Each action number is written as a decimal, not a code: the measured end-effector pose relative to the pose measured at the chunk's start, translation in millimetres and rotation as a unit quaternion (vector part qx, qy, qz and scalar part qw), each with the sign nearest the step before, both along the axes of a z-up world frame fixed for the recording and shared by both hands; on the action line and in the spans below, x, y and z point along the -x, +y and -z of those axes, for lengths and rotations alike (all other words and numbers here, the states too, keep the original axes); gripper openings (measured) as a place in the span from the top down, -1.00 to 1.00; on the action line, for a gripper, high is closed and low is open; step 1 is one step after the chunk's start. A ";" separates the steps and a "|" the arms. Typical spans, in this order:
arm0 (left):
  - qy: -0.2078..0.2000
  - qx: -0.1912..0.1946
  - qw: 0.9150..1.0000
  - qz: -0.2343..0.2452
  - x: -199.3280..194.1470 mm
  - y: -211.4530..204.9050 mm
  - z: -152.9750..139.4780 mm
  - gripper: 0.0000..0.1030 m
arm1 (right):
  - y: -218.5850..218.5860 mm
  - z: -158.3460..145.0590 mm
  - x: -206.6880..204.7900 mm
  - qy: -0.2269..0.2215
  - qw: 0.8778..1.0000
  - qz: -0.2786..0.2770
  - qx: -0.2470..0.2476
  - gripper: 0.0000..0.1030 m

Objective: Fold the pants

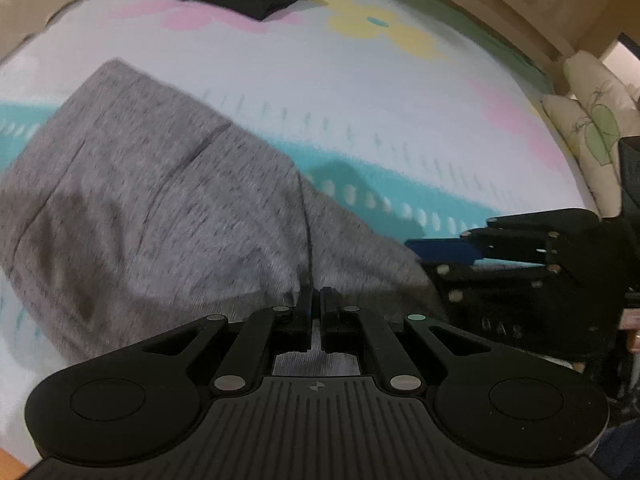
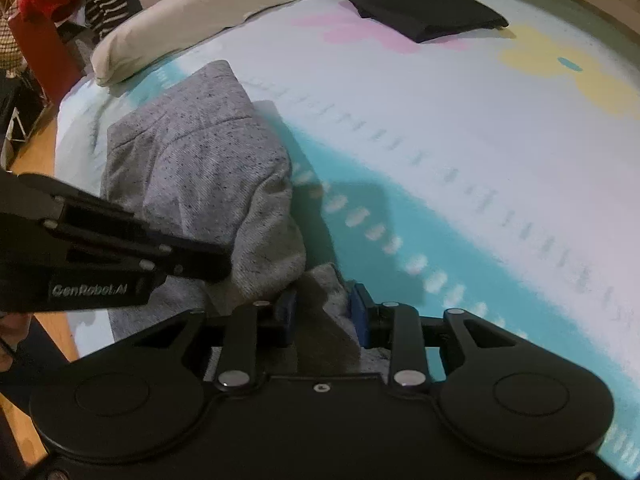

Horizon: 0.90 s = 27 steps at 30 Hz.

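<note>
Grey speckled pants [image 1: 160, 200] lie partly folded on a flowered bed sheet [image 1: 360, 100]. At the bottom of the left wrist view, my left gripper [image 1: 317, 300] is shut on a thin fold at their near edge. My right gripper [image 1: 436, 260] comes in from the right at the same edge. In the right wrist view the pants [image 2: 200, 168] form a doubled bundle at the left. The right gripper [image 2: 322, 304] is shut on a thick bunch of grey cloth that fills the gap between its blue pads [image 2: 358, 312]. The left gripper [image 2: 224, 260] reaches into the cloth beside it.
A folded black garment [image 2: 424, 6] lies at the far side of the sheet [image 2: 440, 140]. A beige pillow [image 2: 200, 12] lies along the far left edge. Wooden floor [image 2: 32, 148] and a red object [image 2: 44, 0] are past the bed's left side. Cushions [image 1: 592, 120] stand at the right.
</note>
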<state>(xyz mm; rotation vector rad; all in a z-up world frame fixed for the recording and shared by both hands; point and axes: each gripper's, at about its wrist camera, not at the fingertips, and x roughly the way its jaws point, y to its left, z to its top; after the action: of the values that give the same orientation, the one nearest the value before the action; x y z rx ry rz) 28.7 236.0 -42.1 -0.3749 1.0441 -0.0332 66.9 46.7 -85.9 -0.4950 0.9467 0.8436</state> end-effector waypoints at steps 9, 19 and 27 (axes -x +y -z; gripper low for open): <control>0.032 0.041 0.998 -0.021 6.0 15.5 8.0 0.92 | 12.9 1.2 8.8 -0.016 1.000 0.000 0.022 0.87; 0.032 0.004 0.999 0.016 18.2 7.4 5.0 0.92 | 2.6 -22.4 -58.3 -0.103 0.983 0.150 0.029 0.96; 0.035 -0.022 0.996 0.073 33.3 -6.8 -0.4 0.93 | 24.4 13.7 -68.9 -0.126 0.978 0.148 0.073 0.96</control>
<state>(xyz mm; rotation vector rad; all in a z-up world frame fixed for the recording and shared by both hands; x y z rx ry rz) -4.7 229.2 -41.8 -0.2615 1.1390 -0.1282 135.8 71.1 -99.6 -0.5576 0.8242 0.4325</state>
